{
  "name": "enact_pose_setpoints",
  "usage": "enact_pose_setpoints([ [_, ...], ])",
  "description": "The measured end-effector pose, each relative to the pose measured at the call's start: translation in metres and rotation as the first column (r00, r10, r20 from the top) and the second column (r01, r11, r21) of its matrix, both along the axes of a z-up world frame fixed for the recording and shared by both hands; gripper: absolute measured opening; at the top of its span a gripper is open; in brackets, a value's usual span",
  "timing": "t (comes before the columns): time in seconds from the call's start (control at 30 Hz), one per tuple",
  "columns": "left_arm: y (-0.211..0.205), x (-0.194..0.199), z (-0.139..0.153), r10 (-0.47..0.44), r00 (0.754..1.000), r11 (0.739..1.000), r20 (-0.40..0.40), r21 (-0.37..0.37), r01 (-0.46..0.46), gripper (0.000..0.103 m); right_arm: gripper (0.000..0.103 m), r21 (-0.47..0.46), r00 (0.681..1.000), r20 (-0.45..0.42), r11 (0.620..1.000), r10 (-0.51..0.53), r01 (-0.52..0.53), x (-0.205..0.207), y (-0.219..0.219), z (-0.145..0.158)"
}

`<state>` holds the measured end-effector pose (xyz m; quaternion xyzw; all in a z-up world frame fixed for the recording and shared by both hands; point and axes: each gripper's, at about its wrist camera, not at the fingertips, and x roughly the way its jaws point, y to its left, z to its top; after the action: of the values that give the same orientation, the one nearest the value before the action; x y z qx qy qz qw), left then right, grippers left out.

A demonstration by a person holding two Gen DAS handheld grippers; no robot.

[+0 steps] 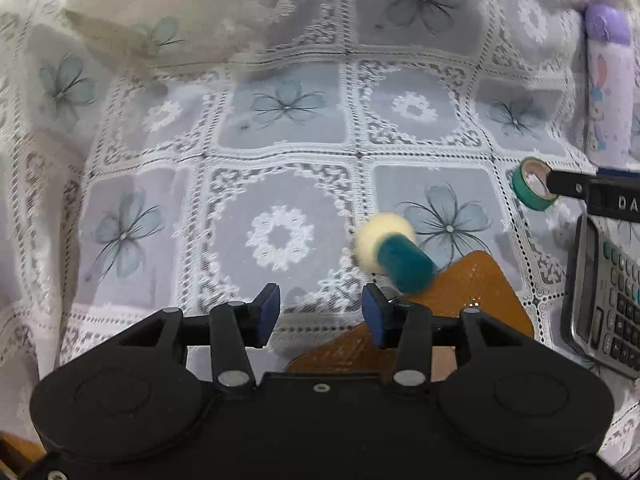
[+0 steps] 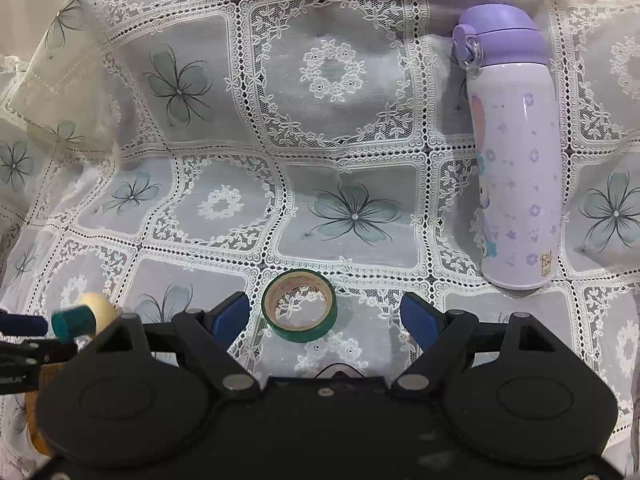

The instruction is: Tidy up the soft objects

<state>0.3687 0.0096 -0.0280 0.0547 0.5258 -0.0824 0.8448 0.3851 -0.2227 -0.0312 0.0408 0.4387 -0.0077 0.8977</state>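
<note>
— Teal and cream, that was the soft toy: a blurred teal cylinder with a pale round fluffy end. Where did it lie relative to the left gripper?

— Just ahead of the gripper's right-hand fingertip and outside the gap, over the near corner of an orange mat on the lace tablecloth. Its blue-padded fingers stood apart with nothing between them but cloth. Whether the toy touched the mat or hung above it, I could not tell; it was smeared.

— And the right gripper?

— Its fingers were spread wide too, holding nothing. A roll of green tape lay flat on the worktop between the two fingertips, touching neither. In that view the soft toy showed at the far left, beside the left gripper's fingertip, well apart from the right fingers.

— What else was on the worktop?

— A lilac bottle with a purple cap stood upright toward the far right of the worktop, and a calculator lay near the right edge, just beside the mat.
</note>
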Motion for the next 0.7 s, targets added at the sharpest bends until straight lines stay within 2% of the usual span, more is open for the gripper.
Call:
enact_pose_setpoints([
  [0.13, 0.0, -0.012, 0.015, -0.005, 0.998, 1.0, 0.06, -0.007, 0.005, 0.055, 0.082, 0.002, 1.0, 0.001, 1.0, 0.005, -0.005, -0.003, 0.001, 0.002],
  [0.3, -0.012, -0.015, 0.023, -0.018, 0.995, 0.999, 0.099, -0.03, 0.021, 0.055, 0.082, 0.0, 1.0, 0.0, 1.0, 0.008, -0.008, -0.003, 0.003, 0.002],
  [0.4, -0.023, -0.019, 0.019, -0.06, 0.995, 0.997, 0.079, -0.047, 0.064, 0.056, 0.082, 0.0, 1.0, 0.002, 1.0, 0.015, -0.015, -0.005, 0.005, 0.004],
  [0.47, -0.028, -0.021, 0.017, -0.082, 0.994, 0.994, 0.065, -0.071, 0.087, 0.065, 0.082, -0.002, 1.0, 0.005, 1.0, 0.018, -0.018, -0.005, 0.007, 0.005],
  [0.5, -0.031, -0.022, 0.015, -0.089, 0.994, 0.993, 0.067, -0.074, 0.094, 0.066, 0.082, -0.002, 1.0, 0.007, 1.0, 0.018, -0.018, -0.005, 0.007, 0.005],
  [0.6, -0.038, -0.017, 0.009, -0.093, 0.993, 0.994, 0.077, -0.042, 0.096, 0.066, 0.082, 0.001, 1.0, 0.003, 1.0, 0.011, -0.011, -0.005, 0.006, 0.005],
  [0.7, -0.034, -0.01, 0.004, -0.053, 0.996, 0.999, 0.074, -0.004, 0.054, 0.066, 0.082, 0.002, 1.0, -0.001, 1.0, 0.009, -0.009, -0.005, 0.007, 0.004],
])
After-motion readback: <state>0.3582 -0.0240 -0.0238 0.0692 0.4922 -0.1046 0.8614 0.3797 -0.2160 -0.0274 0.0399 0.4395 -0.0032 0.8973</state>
